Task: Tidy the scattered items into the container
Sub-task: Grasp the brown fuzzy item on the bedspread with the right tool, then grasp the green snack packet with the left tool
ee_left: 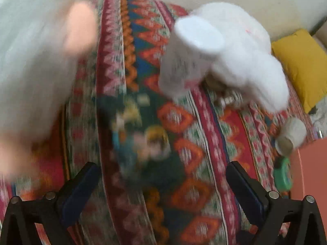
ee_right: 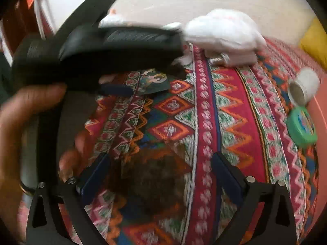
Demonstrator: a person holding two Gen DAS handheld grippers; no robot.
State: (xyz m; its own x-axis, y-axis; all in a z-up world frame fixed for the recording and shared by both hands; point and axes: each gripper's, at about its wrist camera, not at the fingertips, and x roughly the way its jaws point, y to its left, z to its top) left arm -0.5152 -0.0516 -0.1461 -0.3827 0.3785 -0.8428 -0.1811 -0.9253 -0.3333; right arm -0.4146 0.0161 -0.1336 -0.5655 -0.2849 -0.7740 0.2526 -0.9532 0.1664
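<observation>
The left wrist view is motion-blurred. My left gripper (ee_left: 163, 183) is open wide above a patterned cloth (ee_left: 204, 143), and nothing is between its fingers. Just ahead of it lies a dark picture card (ee_left: 141, 134) with cartoon figures. A white jar (ee_left: 292, 136) lies on its side at the right, next to a green round tin (ee_left: 283, 175) and the salmon container (ee_left: 310, 183). My right gripper (ee_right: 161, 175) is open too, over a dark brown fuzzy patch (ee_right: 151, 183). That view also shows the card (ee_right: 155, 80), the jar (ee_right: 304, 86) and the tin (ee_right: 302, 126).
A white plastic bag (ee_left: 241, 57) with a white cylinder (ee_left: 190, 51) in front of it sits at the back, and a small metal part (ee_left: 231, 100) lies at its foot. A yellow cushion (ee_left: 302, 65) lies far right. A hand (ee_right: 30, 112) holds the left tool.
</observation>
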